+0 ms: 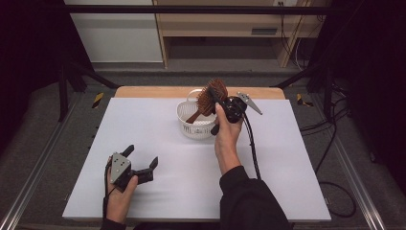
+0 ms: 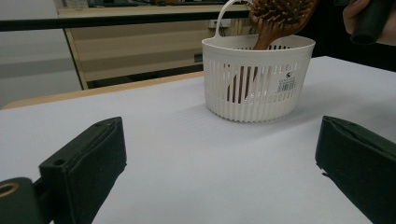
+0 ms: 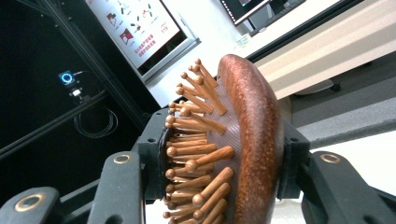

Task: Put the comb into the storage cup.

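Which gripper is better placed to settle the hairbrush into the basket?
Right. The right gripper has its jaws shut on the hairbrush head, handle already inside the white basket. The left gripper rests open near the table's front edge, well away.

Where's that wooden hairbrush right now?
In the high view, the hairbrush stands handle-down in the white basket at the table's far middle, its head clamped in the right tongs.

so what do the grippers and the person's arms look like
Both grippers are black with two blocky jaws and brass-ringed screw holes. The left gripper and right gripper each carry a grey three-cornered plate and trail a black cable. The person wears a black sleeve.
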